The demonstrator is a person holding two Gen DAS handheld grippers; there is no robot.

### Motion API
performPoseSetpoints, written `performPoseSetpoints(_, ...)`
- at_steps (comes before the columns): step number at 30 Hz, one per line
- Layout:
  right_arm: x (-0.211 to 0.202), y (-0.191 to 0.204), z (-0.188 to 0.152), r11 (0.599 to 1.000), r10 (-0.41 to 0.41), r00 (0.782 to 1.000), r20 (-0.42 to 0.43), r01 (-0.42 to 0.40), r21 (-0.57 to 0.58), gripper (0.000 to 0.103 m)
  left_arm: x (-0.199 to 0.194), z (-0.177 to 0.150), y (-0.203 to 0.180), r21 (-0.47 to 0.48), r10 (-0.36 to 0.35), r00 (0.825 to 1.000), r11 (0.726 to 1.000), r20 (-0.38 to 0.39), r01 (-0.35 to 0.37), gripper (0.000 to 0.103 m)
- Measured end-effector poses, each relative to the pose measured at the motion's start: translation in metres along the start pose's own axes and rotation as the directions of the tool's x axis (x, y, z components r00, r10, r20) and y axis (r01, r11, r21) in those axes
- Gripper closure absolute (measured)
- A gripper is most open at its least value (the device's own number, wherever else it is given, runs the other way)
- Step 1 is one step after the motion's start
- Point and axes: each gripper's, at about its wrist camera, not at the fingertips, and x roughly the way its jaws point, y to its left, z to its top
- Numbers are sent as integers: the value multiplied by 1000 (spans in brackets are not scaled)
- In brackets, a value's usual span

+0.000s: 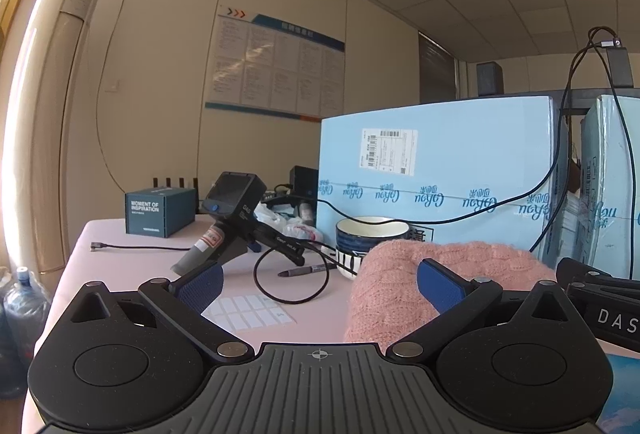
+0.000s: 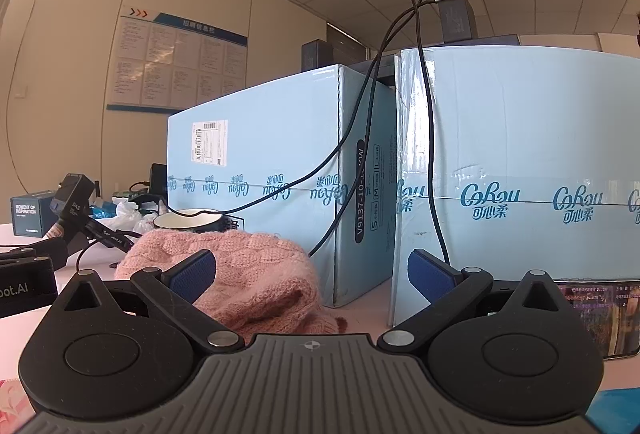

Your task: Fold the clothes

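**Inspector:** Position of the garment against the tongs?

**Assistant:** The pink knitted sweater [image 1: 436, 274] lies bunched on the table [image 1: 160, 258]. In the left wrist view it sits right of centre, behind the right-hand blue pad [image 1: 440, 290] of the left gripper [image 1: 320, 284], part of it showing in the gap between the fingers. In the right wrist view the sweater [image 2: 240, 270] lies left of centre, behind the left-hand pad [image 2: 192, 274] of the right gripper [image 2: 312, 274].

**Inspector:** State of the tongs?

**Assistant:** Both stand spread wide, nothing clamped. Whether any pad touches the knit cannot be told.

**Inspector:** Surface?

**Assistant:** Pale pink tabletop. A blue-and-white bowl [image 1: 372, 234] stands just behind the sweater. A marker pen [image 1: 308, 269], a looped black cable [image 1: 292, 274] and a sheet of white labels [image 1: 252, 308] lie at centre of the left view. A spare handheld gripper [image 1: 236, 218] rests further back, a dark teal box [image 1: 160, 212] beyond it at left.

**Inspector:** Room?

**Assistant:** Two light blue cartons [image 2: 272, 170] fill the right of both views, cables hanging over them. A notice board [image 1: 276, 66] hangs on the beige wall, a tall air conditioner [image 1: 52, 114] stands at far left, water bottles [image 1: 24, 298] below it.
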Motion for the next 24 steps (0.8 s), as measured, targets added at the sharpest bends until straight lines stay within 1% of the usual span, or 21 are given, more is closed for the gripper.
performPoseSetpoints(4, -1, 0, 0, 1000, 0, 1000, 6, 0, 4, 0, 0, 1, 2, -5, -1, 1000, 1000, -19, 1, 0)
performPoseSetpoints(7, -1, 0, 0, 1000, 0, 1000, 10, 0, 6, 0, 8, -1, -1, -11, -2, 999, 1000, -43, 1, 0)
performPoseSetpoints(24, 0, 1, 1, 1000, -1, 1000, 0, 1, 0, 0, 5, 0, -1, 1, -1, 999, 1000, -51, 1, 0)
